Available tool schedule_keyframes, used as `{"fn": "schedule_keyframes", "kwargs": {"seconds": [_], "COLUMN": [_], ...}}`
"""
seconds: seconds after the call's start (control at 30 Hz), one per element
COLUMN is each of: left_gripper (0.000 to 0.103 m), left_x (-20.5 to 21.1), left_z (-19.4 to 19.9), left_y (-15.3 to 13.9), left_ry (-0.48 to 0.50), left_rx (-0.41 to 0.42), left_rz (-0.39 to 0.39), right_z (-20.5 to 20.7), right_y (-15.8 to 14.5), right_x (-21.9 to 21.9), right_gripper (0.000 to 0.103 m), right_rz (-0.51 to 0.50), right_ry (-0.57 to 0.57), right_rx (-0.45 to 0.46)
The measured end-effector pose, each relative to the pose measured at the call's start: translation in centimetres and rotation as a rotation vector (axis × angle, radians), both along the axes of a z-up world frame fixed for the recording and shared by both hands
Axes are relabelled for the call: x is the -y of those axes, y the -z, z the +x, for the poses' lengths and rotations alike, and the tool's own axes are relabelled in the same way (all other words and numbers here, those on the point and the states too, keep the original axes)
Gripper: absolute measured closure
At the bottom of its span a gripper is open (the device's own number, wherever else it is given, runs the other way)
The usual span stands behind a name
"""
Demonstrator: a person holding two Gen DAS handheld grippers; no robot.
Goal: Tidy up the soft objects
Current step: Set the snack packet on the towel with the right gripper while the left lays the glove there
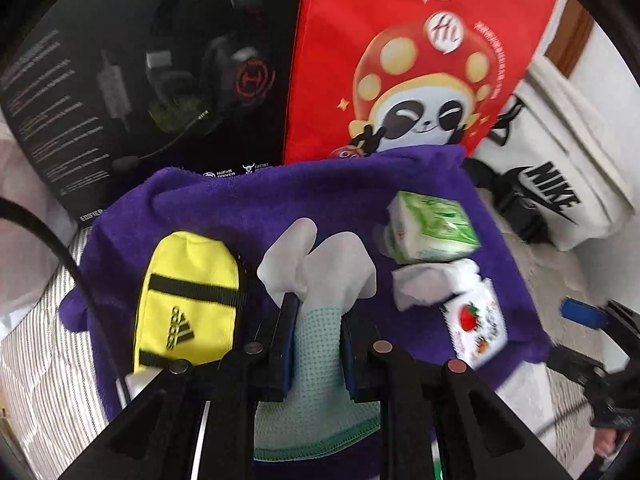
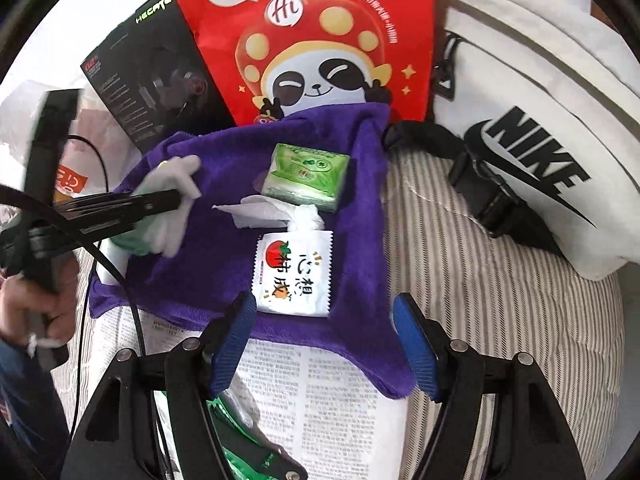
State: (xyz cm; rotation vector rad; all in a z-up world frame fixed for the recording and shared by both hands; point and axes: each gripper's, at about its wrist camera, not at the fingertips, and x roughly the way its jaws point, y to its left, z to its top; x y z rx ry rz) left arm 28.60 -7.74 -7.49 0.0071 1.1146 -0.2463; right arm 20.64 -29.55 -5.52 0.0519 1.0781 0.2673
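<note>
Now L gripper w/ glove

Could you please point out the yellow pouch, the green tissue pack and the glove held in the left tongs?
yellow pouch (image 1: 188,300): left wrist view, front panel.
green tissue pack (image 2: 306,178): right wrist view, top face.
glove (image 1: 320,328): left wrist view, knitted cuff.

Red panda bag: top cut off by frame, bottom hidden behind purple towel. Left of bag, headset box print unreadable. Green tissue pack motion-blurred.
</note>
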Motion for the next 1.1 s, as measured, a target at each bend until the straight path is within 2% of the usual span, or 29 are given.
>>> {"fn": "schedule_keyframes", "kwargs": {"seconds": [0.17, 0.33, 0.4, 0.67, 0.83, 1.1], "left_gripper": [0.082, 0.079, 0.068, 0.048, 0.036, 0.033], "left_x": [0.7, 1.1, 1.5, 3.2, 3.5, 3.5], "left_z": [0.8, 0.8, 0.8, 0.2, -0.9, -2.8], "left_y": [1.4, 2.1, 2.2, 2.2, 0.8, -2.3], "left_ry": [-0.006, -0.012, -0.004, 0.021, 0.026, 0.008], "left_rx": [-0.016, -0.026, -0.031, -0.03, -0.015, 0.0], "left_rz": [0.076, 0.102, 0.103, 0.111, 0.119, 0.098], "right_z": [-0.2, -0.5, -0.7, -2.1, -3.6, -6.3], "right_y": [0.3, 0.6, 0.7, 0.7, 0.3, -0.8], "right_x": [0.5, 1.0, 1.4, 2.5, 3.2, 3.2], "right_gripper": [0.032, 0.033, 0.032, 0.032, 0.032, 0.032], "right_rz": [0.011, 0.012, 0.019, 0.012, 0.02, 0.032], "right_ry": [0.006, 0.01, 0.016, 0.031, 0.045, 0.029], "right_rx": [-0.009, -0.018, -0.021, -0.032, -0.033, -0.017]}}
